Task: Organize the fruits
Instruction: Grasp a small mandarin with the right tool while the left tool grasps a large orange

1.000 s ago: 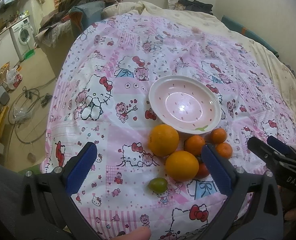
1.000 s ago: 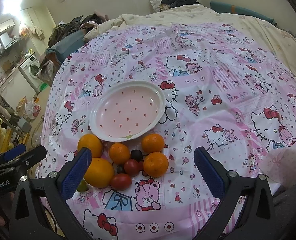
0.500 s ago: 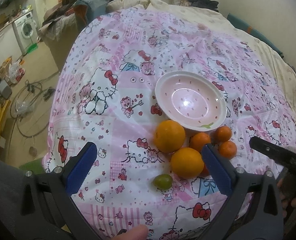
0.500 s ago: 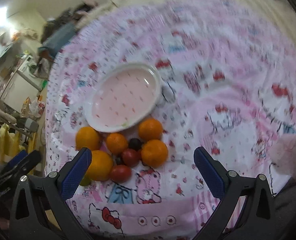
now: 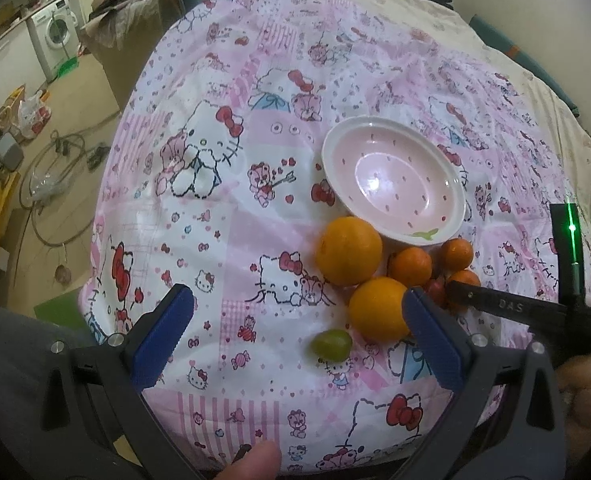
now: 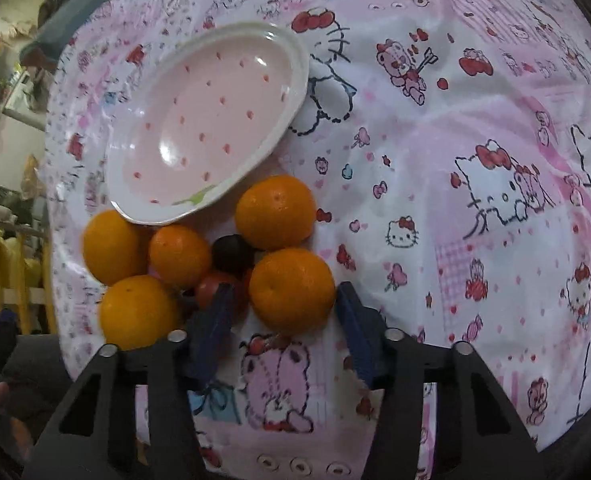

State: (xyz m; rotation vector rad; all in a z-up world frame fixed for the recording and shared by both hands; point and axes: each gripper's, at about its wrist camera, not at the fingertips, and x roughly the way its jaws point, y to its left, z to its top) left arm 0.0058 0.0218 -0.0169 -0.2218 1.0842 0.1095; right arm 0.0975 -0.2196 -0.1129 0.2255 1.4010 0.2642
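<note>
While the left gripper [image 5: 295,328] hangs over the near edge of the patterned cloth [image 5: 223,208] with its blue pads wide apart and nothing between them, much as it did a second ago, the right gripper [image 6: 283,320] has dropped low and close to the fruit. Its fingers, spread wide and high above the cloth a second back, are now narrowed around the nearest tangerine [image 6: 291,289], one pad on each flank; whether they already press the skin cannot be told. A red tomato [image 6: 215,286] sits just behind the left pad, a dark plum [image 6: 232,253] beyond it, and a second tangerine [image 6: 273,212] lies against the rim of the pink bowl [image 6: 299,68] (which holds no fruit). Two large oranges [image 5: 349,250] and a small green fruit [image 5: 330,345] lie on the cloth on the left gripper's side of the pile, where they were before. In the left view the right gripper's black finger now reaches into the cluster.
</note>
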